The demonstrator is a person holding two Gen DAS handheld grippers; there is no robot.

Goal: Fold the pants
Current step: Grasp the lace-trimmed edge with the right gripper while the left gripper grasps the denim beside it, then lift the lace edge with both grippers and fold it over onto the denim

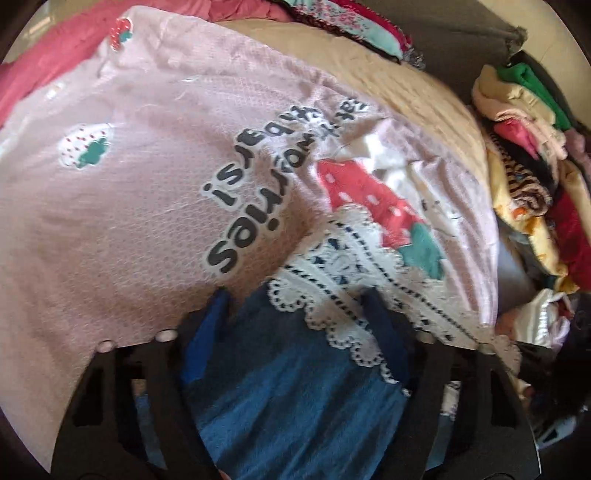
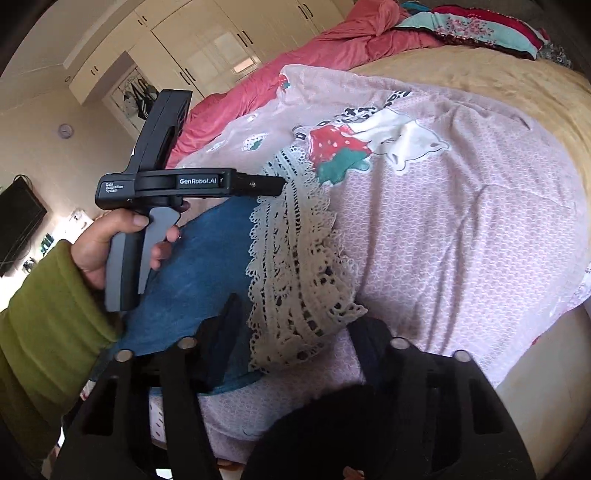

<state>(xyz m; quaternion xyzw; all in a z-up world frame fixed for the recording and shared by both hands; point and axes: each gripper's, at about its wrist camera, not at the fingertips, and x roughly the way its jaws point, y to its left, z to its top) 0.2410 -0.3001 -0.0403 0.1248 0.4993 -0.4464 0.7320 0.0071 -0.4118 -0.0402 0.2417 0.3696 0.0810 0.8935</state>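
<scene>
Blue denim pants [image 1: 295,376] with a white lace hem [image 1: 332,295] lie on a pink strawberry-print blanket [image 1: 129,203]. My left gripper [image 1: 297,301] points down at them, its fingers standing half apart on either side of the denim and lace, and I see no pinch. In the right wrist view the pants [image 2: 207,266] and lace [image 2: 295,258] lie between the fingers of my right gripper [image 2: 299,325], which are also apart. A hand [image 2: 99,243] in a green sleeve holds the left gripper's handle [image 2: 162,184], and the lace hides its tips.
The blanket covers a tan bedspread [image 2: 498,74]. A pile of mixed clothes [image 1: 535,166] sits at the right. A red quilt [image 2: 332,40] and patterned pillows [image 2: 480,29] lie at the far end. The bed's edge [image 2: 535,387] is at the lower right, with wardrobes [image 2: 207,48] beyond.
</scene>
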